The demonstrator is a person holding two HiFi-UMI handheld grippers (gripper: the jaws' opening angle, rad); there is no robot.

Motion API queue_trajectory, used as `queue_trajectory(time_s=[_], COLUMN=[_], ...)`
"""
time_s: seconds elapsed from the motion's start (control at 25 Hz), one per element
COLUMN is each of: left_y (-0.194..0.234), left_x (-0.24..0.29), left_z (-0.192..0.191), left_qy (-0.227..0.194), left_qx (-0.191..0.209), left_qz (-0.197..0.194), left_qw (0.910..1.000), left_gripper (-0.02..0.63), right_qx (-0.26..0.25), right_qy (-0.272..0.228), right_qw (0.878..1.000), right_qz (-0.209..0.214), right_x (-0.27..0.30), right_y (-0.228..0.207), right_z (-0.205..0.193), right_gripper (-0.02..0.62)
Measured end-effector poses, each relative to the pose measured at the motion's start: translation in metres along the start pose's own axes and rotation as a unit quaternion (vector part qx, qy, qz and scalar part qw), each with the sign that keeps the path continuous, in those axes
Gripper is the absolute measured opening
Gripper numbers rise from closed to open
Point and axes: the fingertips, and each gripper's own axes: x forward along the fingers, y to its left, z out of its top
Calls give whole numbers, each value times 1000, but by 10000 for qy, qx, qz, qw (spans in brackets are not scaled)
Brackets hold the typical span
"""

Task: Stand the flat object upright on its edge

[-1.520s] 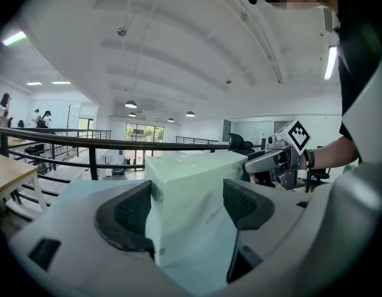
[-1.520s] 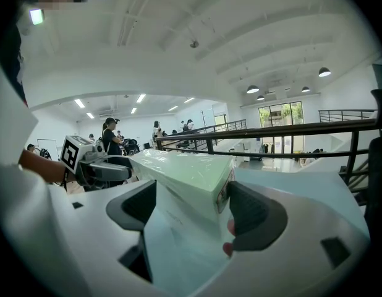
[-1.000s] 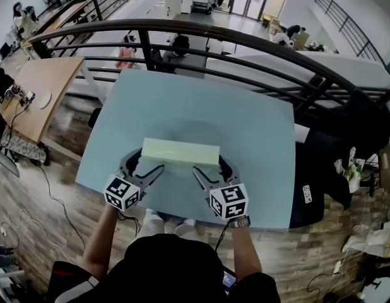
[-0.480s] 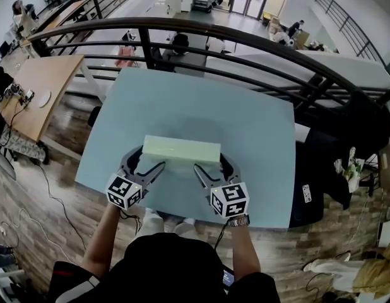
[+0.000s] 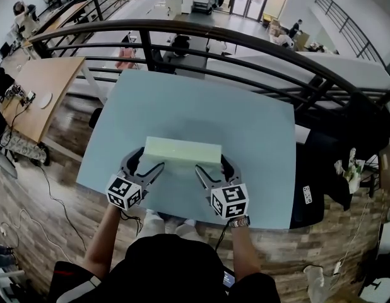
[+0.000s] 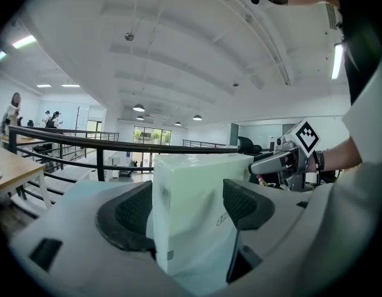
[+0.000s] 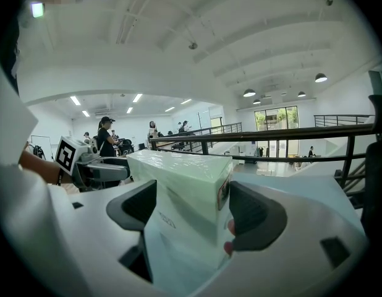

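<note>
While the head view has the box (image 5: pixel 182 150) on the table (image 5: pixel 245 118) near my side, L gripper (image 5: pixel 149 158) & R gripper (image 5: pixel 209 163) take its ends. L gripper view: jaws clamp one end. R gripper view: same, other end. Prob. light, stiff, slick wrap, so grip ends firmly.

No print can be read: the small marks on the pale green box (image 6: pixel 197 215) are too blurred
</note>
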Motion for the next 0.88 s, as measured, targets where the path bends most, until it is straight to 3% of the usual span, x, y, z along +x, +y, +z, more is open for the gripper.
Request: queue_trajectory(time_s=[0.88], left_y=[-8], left_x=[-30], left_z=[-9], left_qy=[91], left_qx=[-88], left_qz=[112], left_qw=[9999], left_gripper=[347], right_qx=[200], right_qy=[-23], right_qw=[9992], right_qz=[-336], right_x=[-26], right_y=[-6], right_z=[-10], right_gripper=[347])
